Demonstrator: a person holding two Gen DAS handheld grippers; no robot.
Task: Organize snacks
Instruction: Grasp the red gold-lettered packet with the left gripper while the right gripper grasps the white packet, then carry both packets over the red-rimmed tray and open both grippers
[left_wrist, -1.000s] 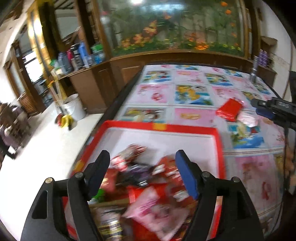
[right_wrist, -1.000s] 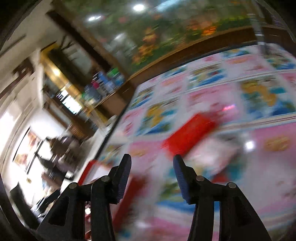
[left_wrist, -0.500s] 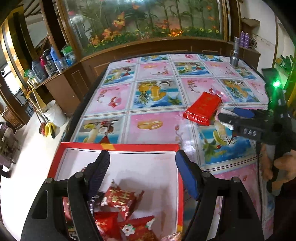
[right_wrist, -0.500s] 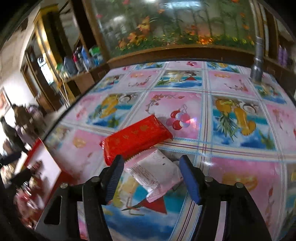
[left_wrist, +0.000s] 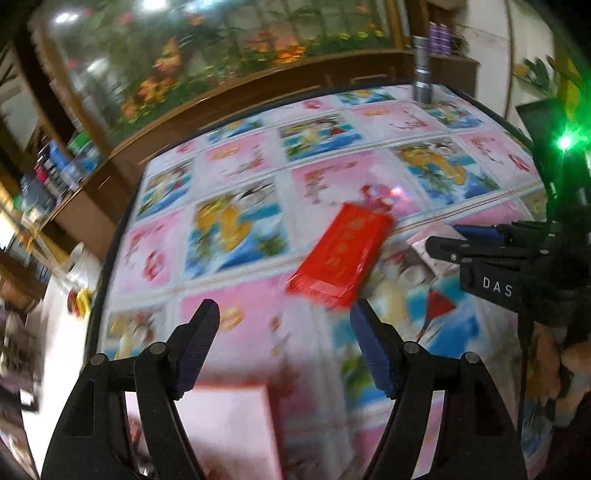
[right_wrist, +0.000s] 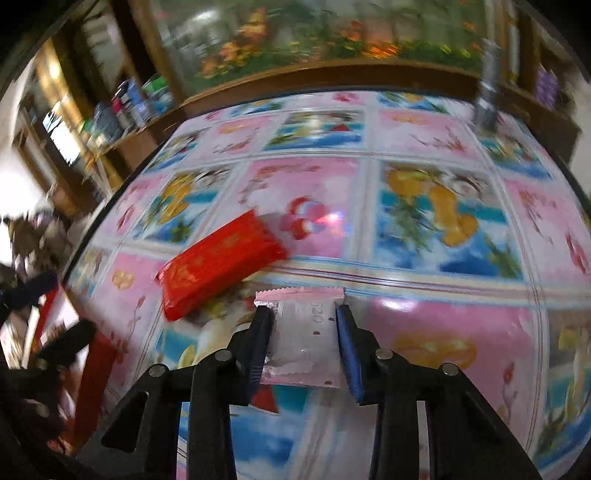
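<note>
Readable marks
My right gripper (left_wrist: 443, 243) body reads "DAS"; the pink packet (right_wrist: 303, 338) I grip shows "520".

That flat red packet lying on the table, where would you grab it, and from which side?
Across its narrow width, near the middle, coming down from above. The red packet lies flat and long on the tablecloth, so its two long edges are the only faces open fingers could straddle. The empty left tool is nearest; it would need rolling to square with the packet's slant.
</note>
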